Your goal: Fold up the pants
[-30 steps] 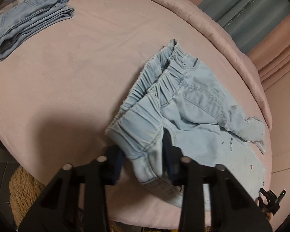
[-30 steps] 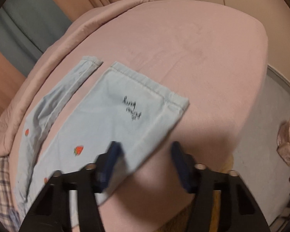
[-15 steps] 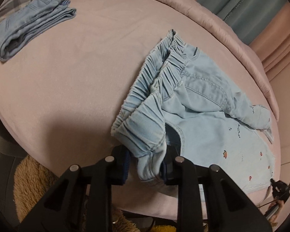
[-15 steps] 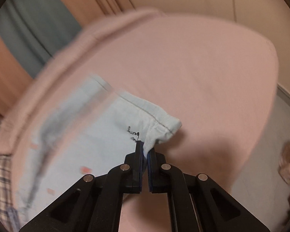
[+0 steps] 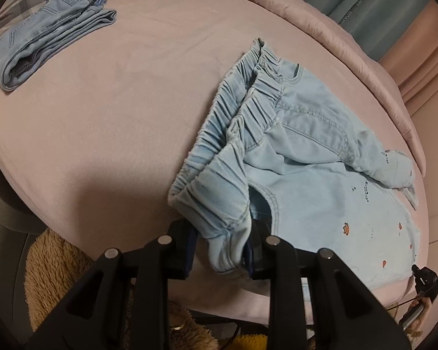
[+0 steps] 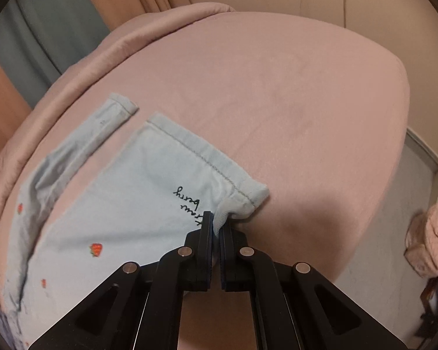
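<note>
Right gripper [image 6: 215, 227] now clamped on pants [image 6: 125, 204] hem corner — left gripper [image 5: 220, 246] pinches waistband since closing.

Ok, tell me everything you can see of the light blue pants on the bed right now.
The light blue pants are soft pale denim with a gathered elastic waistband, small red strawberry prints and dark script near one hem. They lie spread on the pink bed, one leg bunched. The left hand-held gripper clamps the waistband corner at the bed's near edge; the right hand-held gripper pinches the wide leg's hem corner, lifting it slightly.
</note>
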Tool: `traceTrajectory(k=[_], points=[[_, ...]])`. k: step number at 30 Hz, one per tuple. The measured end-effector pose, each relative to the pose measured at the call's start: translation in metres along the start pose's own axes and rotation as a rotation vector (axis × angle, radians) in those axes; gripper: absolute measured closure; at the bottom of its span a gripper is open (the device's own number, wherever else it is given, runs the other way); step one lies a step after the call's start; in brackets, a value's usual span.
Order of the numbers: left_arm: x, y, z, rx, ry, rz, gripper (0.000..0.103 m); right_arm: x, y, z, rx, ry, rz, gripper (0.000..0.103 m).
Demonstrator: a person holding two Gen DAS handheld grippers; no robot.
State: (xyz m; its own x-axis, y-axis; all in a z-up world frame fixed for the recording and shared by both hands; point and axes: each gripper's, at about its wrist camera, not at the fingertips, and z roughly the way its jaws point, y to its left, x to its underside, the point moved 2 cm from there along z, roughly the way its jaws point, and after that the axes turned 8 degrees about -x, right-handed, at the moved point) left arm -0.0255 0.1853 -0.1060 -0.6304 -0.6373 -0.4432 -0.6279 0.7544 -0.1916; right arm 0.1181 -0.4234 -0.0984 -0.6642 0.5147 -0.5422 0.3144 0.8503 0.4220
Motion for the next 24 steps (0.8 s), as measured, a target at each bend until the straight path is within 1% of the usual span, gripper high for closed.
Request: traceTrajectory(k=[6,10,13,17,22,24], points=[[0.001,-0.002,0.003,-0.006,-0.001,0.001,0.073,-0.007,0.007,-0.02,0.008,-0.044,-0.024,0.103],[0.001,-0.002,0.003,-0.014,-0.002,0.01,0.073,-0.001,-0.001,-0.001,0.02,0.001,0.004,0.103],[0.001,-0.002,0.003,-0.015,-0.001,0.007,0.073,0.003,0.0,-0.002,0.032,-0.016,0.0,0.103],[0.001,-0.005,0.005,-0.029,-0.001,0.016,0.072,0.004,-0.004,-0.007,0.025,-0.011,0.007,0.103],[0.0,-0.008,0.007,-0.052,-0.003,0.027,0.071,0.007,0.0,-0.006,0.051,-0.028,-0.004,0.103],[0.0,-0.009,0.008,-0.058,-0.005,0.025,0.071,0.007,-0.001,-0.006,0.034,-0.03,-0.012,0.103]])
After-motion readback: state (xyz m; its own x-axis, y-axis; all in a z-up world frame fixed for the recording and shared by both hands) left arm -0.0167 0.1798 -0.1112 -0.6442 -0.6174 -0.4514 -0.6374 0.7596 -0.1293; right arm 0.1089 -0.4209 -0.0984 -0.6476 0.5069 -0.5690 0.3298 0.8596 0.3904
